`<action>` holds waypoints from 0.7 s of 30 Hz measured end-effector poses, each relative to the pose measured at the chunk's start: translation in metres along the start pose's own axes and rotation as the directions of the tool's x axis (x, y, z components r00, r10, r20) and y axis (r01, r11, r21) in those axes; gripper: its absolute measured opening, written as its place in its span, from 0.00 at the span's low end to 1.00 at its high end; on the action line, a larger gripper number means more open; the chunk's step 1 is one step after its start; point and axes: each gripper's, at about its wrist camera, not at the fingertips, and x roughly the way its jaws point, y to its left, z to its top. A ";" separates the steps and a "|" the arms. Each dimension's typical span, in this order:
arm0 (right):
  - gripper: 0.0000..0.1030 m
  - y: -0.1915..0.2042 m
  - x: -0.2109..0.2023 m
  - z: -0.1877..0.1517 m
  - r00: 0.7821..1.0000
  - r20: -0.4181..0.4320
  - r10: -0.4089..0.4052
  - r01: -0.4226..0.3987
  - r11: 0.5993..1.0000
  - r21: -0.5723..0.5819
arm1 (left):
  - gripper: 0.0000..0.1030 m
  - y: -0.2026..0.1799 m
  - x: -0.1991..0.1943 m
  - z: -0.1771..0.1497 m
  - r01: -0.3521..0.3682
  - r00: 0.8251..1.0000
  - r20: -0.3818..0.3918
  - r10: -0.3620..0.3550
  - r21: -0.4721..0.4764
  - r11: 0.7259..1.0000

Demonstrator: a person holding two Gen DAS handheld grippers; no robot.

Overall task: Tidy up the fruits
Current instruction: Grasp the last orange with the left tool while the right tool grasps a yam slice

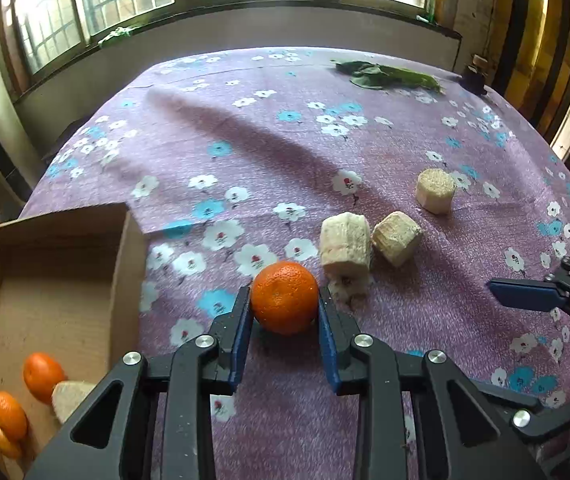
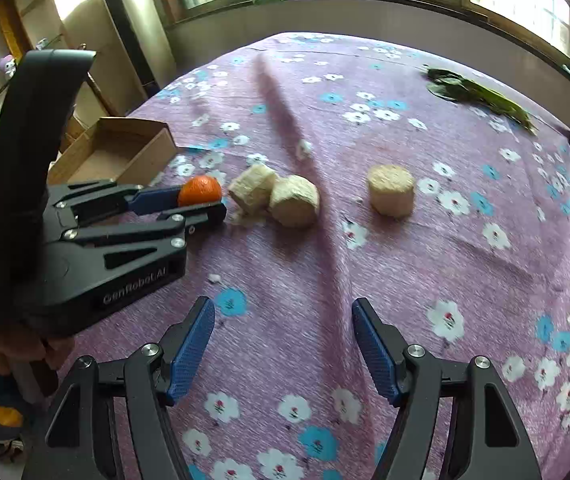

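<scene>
My left gripper (image 1: 284,300) is shut on an orange (image 1: 285,297), both blue pads against its sides, low over the purple flowered cloth; it also shows in the right wrist view (image 2: 201,200) with the orange (image 2: 200,190). A cardboard box (image 1: 125,248) at the left holds three oranges (image 1: 42,376) and a pale chunk (image 1: 71,398). Three pale peeled fruit chunks (image 1: 345,250) (image 1: 397,238) (image 1: 436,191) lie just right of the held orange. My right gripper (image 2: 283,312) is open and empty, nearer the front edge.
Green leafy stalks (image 1: 389,76) lie at the far right of the table, with a small dark object (image 1: 475,76) beside them. The box (image 2: 125,152) sits at the table's left edge. Windows and a wall stand behind the table.
</scene>
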 end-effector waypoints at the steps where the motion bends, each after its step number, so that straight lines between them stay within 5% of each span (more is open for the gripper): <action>1: 0.73 0.003 0.002 0.002 1.000 0.000 0.011 -0.011 1.000 -0.006 | 0.29 0.004 -0.006 -0.002 -0.003 1.000 0.007 0.003 -0.012 1.000; 8: 0.73 0.022 0.022 0.024 0.994 -0.007 0.105 -0.106 0.993 -0.054 | 0.29 0.030 -0.045 -0.013 -0.029 0.997 0.068 0.035 -0.084 0.996; 21: 0.73 0.018 0.040 0.054 0.999 0.013 0.051 -0.048 0.987 -0.150 | 0.29 0.070 -0.071 -0.038 -0.035 0.995 0.090 0.051 -0.174 0.984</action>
